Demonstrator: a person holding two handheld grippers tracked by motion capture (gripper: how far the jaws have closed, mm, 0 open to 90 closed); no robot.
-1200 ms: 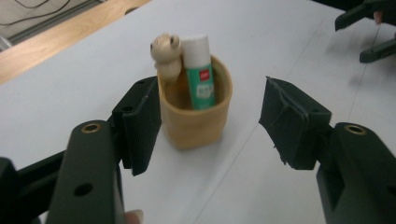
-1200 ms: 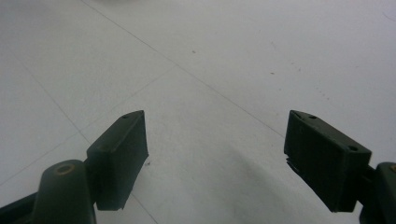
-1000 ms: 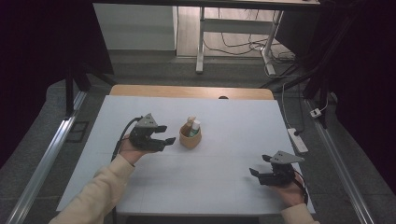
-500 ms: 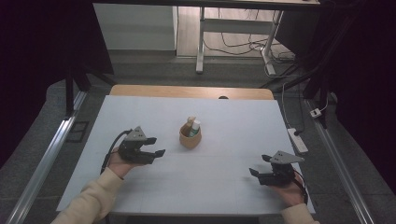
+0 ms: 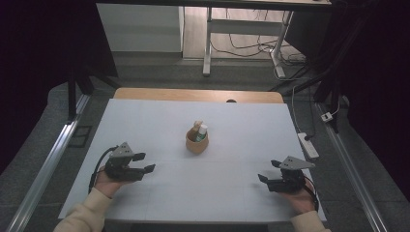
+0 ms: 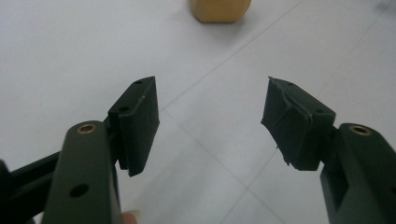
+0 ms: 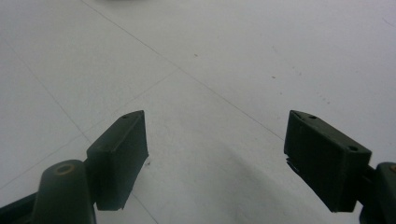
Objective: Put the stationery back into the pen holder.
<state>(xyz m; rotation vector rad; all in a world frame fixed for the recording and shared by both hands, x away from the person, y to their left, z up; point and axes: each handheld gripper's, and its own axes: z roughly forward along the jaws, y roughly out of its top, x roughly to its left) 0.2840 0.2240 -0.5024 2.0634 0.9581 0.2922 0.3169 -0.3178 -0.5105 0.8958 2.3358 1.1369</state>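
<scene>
The white table (image 5: 159,125) spreads wide in front of me, with a strip of bare wood along its far edge and open sheet on every side of my hands. At its middle stands the small wooden cup (image 5: 197,143), upright, its mouth facing up, with a brown piece and a white-and-green piece standing in it and leaning slightly toward the far-left. The cup has no long axis of its own that I can make out; what it holds runs nearly vertical.

My left gripper (image 5: 143,163) sits near the table's near-left part, its jaws pointing right, and the cup lies ahead of it to the far right, well apart. In the left gripper view the cup (image 6: 219,9) shows at the top edge, beyond the gap between my jaws. Those jaws stand released and wide, nothing between them.

My right gripper (image 5: 269,170) rests near the near-right corner, close to the table's right edge, jaws pointing left. It too is released, jaws spread over bare sheet. The cup lies far-left of it, well apart.
</scene>
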